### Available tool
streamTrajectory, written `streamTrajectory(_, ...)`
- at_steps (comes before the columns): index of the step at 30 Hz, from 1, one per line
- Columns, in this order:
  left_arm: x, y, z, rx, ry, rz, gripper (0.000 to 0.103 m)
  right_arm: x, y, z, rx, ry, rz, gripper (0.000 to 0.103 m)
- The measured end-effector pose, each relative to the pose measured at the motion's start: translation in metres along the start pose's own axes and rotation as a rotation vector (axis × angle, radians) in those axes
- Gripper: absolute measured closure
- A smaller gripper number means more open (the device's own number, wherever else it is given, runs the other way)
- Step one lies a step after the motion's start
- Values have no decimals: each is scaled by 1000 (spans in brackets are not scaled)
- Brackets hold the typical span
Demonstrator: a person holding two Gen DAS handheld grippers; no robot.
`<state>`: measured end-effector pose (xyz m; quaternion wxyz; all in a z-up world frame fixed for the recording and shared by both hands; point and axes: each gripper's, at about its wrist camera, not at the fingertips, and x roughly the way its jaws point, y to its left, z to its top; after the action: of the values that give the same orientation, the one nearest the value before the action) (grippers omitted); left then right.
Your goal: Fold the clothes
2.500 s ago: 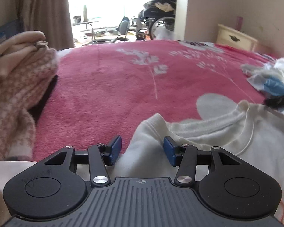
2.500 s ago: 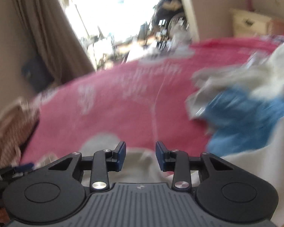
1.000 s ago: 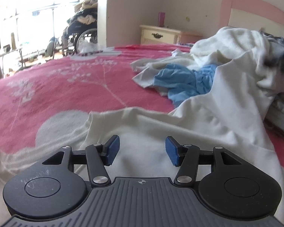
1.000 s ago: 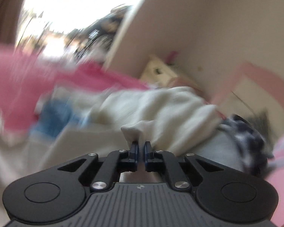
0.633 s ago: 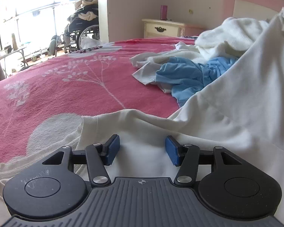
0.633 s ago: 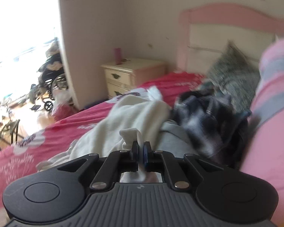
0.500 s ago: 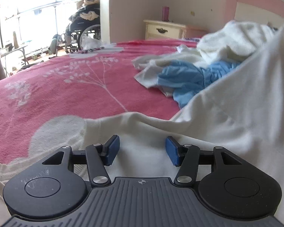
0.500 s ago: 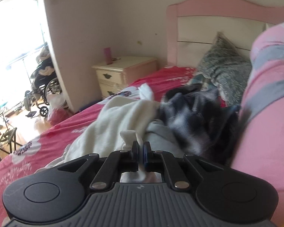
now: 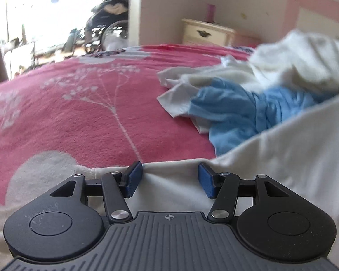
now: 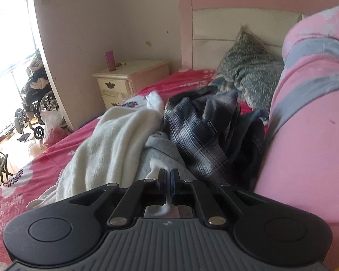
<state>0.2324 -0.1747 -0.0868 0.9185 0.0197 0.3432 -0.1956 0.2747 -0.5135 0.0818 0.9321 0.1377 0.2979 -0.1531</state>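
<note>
- My left tongs (image 9: pixel 170 179) are spread, blue pads (image 9: pixel 133 179) apart, nothing pinched; they hover just over the near edge of the cream-white cotton garment (image 9: pixel 271 164).
- That cream-white cotton garment lies on the pink fleece blanket with white flower print (image 9: pixel 79 117) covering the bed; its right side rises up and out of the left wrist view on the right.
- My right tongs (image 10: pixel 168 177) are pressed together, pinching a fold of the same cream-white cloth (image 10: pixel 154 169), which shows above and below the pads.
- Crumpled light-blue garment (image 9: pixel 241 110) sits beyond the cream one, lying on a pale white cloth (image 9: pixel 176 94), with a fluffy white fleece piece (image 9: pixel 305 61) behind it.
- In the right wrist view: the fluffy white fleece piece (image 10: pixel 115 144), a grey sweatshirt (image 10: pixel 160 151) and a dark plaid flannel shirt (image 10: pixel 203 124) are piled together just ahead of the tongs.
- Rolled pink-and-grey quilt (image 10: pixel 309 113) is on the right, a grey-green floral pillow (image 10: pixel 248 72) against the pink-and-white headboard (image 10: pixel 226 11).
- Cream bedside cabinet (image 10: pixel 124 81) with a magenta cup (image 10: pixel 110 61) on top stands beside the bed.
- A wheelchair (image 10: pixel 34 99) piled with clothes stands by the bright window area.
</note>
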Motion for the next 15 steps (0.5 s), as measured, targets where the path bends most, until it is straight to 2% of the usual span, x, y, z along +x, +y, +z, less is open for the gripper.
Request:
streamTrajectory(6, -48, 11, -1, -144, -32, 4, 48, 2, -1, -2, 5, -9, 7, 98)
streamTrajectory(8, -67, 14, -4, -172, -36, -24, 48, 1, 3, -4, -13, -18, -3, 98)
streamTrajectory(12, -101, 15, -15, -151, -34, -73, 47, 0, 9, -5, -39, -24, -13, 95)
streamTrajectory(13, -108, 15, -18, -139, -26, -79, 47, 0, 10, -5, -44, -24, -16, 93)
streamTrajectory(14, -114, 18, -22, -131, -13, -84, 47, -3, 10, -6, -43, -29, -22, 77)
streamTrajectory(15, -120, 21, -26, -124, 0, -88, 47, -7, 9, -6, -30, -41, -24, 67)
